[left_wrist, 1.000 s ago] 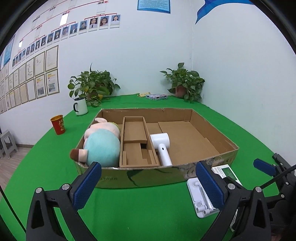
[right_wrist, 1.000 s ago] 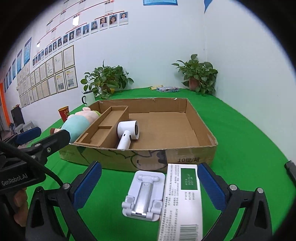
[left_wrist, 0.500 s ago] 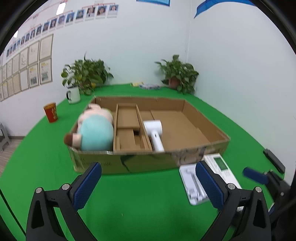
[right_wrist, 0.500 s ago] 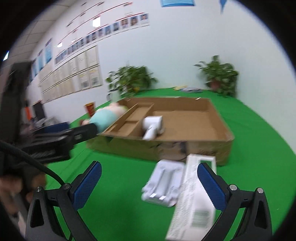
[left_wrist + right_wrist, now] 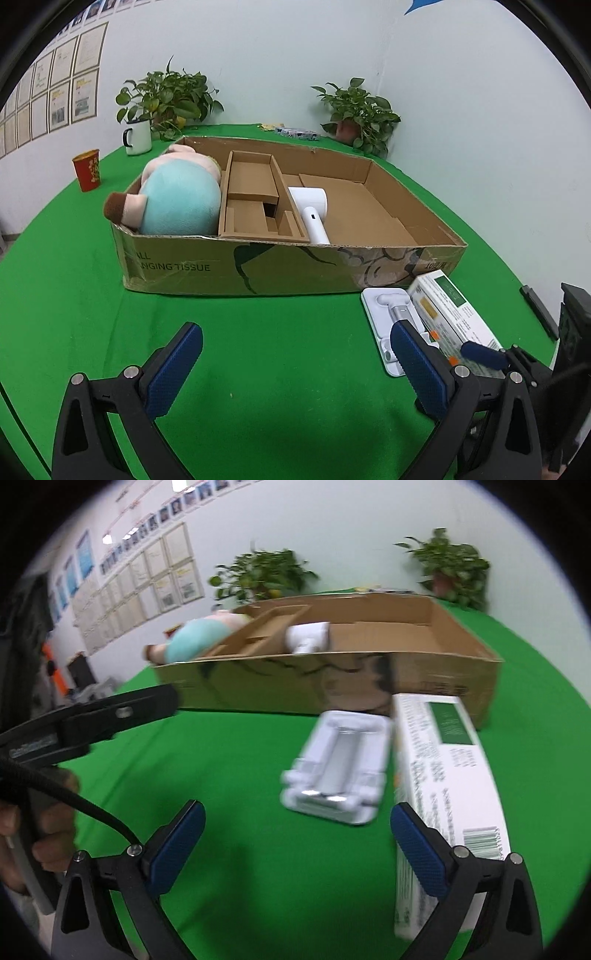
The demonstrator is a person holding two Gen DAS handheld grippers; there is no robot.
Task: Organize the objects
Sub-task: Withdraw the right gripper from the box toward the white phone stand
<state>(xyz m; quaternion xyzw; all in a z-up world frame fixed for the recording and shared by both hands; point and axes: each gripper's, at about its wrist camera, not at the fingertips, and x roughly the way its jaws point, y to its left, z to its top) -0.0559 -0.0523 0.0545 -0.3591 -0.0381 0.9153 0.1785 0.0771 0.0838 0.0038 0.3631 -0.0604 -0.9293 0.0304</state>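
A low cardboard box (image 5: 236,267) (image 5: 424,679) on the green table holds a plush toy (image 5: 177,197) (image 5: 195,637) at the left, a cardboard insert (image 5: 255,199) in the middle and a white hair dryer (image 5: 312,210) (image 5: 308,637). In front of the box lie a white plastic stand (image 5: 391,325) (image 5: 340,768) and a long white carton (image 5: 450,314) (image 5: 447,775). My left gripper (image 5: 295,363) is open and empty over bare green cloth. My right gripper (image 5: 297,843) is open and empty, just short of the stand; its right finger overlaps the carton.
A red cup (image 5: 88,170) and a white mug (image 5: 137,137) stand left of the box. Two potted plants (image 5: 168,99) (image 5: 360,114) stand at the back wall. The left gripper's body (image 5: 88,716) shows at the left of the right wrist view.
Both grippers have tilted down and moved closer to the table. The right gripper has swung toward the stand and carton, with motion blur. Both stay open.
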